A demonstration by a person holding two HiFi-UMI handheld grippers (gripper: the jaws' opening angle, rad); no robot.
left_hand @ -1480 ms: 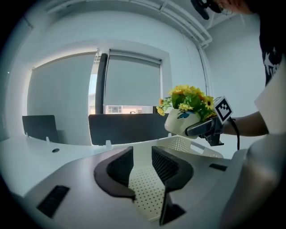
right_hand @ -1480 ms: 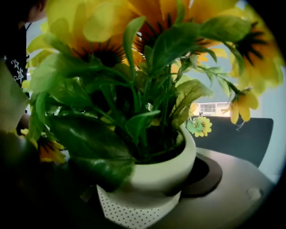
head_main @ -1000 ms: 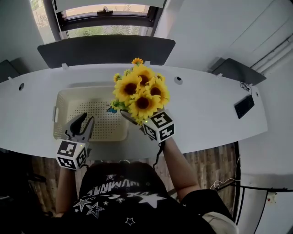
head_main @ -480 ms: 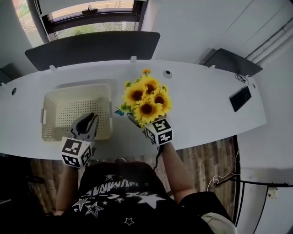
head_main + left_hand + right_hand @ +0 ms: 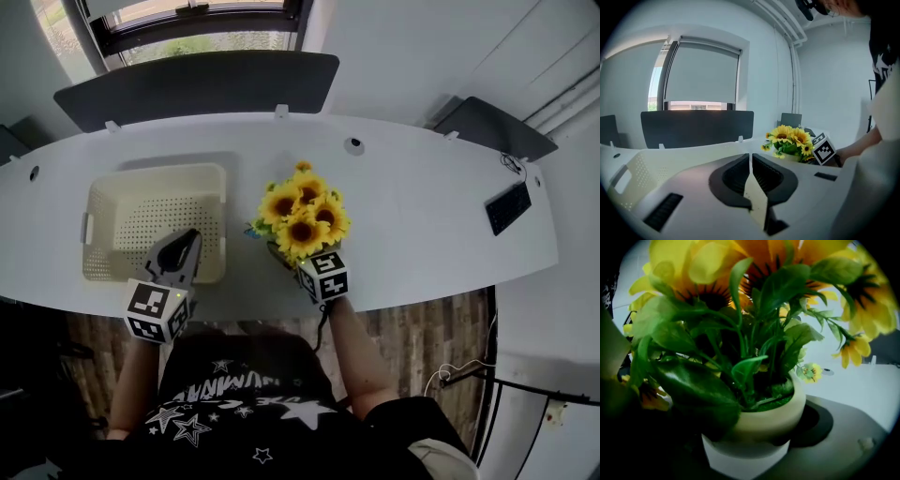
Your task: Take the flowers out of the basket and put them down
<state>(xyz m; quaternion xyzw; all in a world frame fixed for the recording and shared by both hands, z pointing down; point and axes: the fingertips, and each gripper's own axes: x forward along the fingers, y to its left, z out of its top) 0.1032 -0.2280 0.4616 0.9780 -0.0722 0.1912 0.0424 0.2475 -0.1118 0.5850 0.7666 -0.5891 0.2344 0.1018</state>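
Lowered since a second ago, the flowers (image 5: 303,214) are now near the desk's (image 5: 422,216) front edge, just right of the basket (image 5: 223,216). The right tongs (image 5: 292,261) clamp their cream pot (image 5: 764,423); whether it touches the desk is unclear. The left tongs (image 5: 190,236), jaws just closed together on nothing, hover over the basket's front rim.

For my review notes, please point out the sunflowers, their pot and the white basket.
sunflowers (image 5: 302,231): head view, dark centre of the front bloom.
pot (image 5: 764,423): right gripper view, cream outer wall.
white basket (image 5: 159,178): head view, far wall.
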